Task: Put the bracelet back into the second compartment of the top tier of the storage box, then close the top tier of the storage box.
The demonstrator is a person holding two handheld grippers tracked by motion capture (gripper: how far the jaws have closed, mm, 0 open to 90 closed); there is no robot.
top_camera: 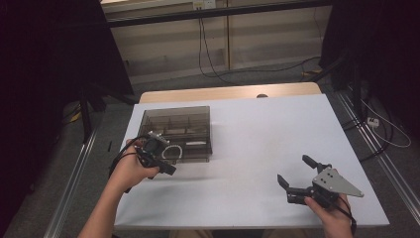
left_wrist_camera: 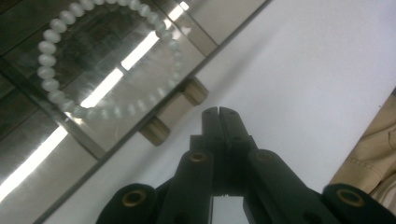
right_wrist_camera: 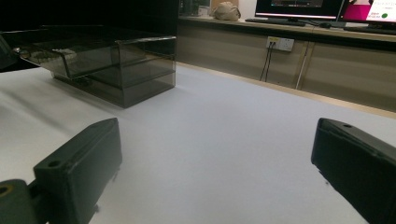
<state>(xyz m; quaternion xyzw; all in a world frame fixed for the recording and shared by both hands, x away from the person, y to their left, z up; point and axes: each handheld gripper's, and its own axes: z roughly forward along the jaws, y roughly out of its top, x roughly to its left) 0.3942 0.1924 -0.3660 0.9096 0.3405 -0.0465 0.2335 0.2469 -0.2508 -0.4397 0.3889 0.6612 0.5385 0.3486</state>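
High view. White table [top_camera: 257, 144], set lengthwise from near to far. Smoked clear organiser box [top_camera: 190, 119] with inner compartments, standing on the left half of the table. White bead bracelet [top_camera: 172, 151] lying in the box's near open tray, close to its near edge. Left gripper [top_camera: 171, 169] held in the person's left hand [top_camera: 131, 171] at the box's near-left corner, just near of the bracelet; tongs clenched, holding nothing. Right gripper [top_camera: 296, 173] held in the right hand [top_camera: 333, 215] at the near right of the table, well apart from the box; tongs released, jaws spread wide, grey three-cornered plate on top.

Left gripper view. Left gripper [left_wrist_camera: 219, 112]: two black jaws pressed flat together, tips over bare white table just outside the box wall. Bracelet [left_wrist_camera: 49, 74]: full ring of pale round beads resting on the glossy tray floor behind the clear wall of the box [left_wrist_camera: 140, 105], apart from the jaw tips.

Right gripper view. Right gripper [right_wrist_camera: 215, 154]: jaws far apart at left and right edges, bare table [right_wrist_camera: 219, 140] between them, nothing grasped. Box [right_wrist_camera: 126, 70] stands far left on the table.
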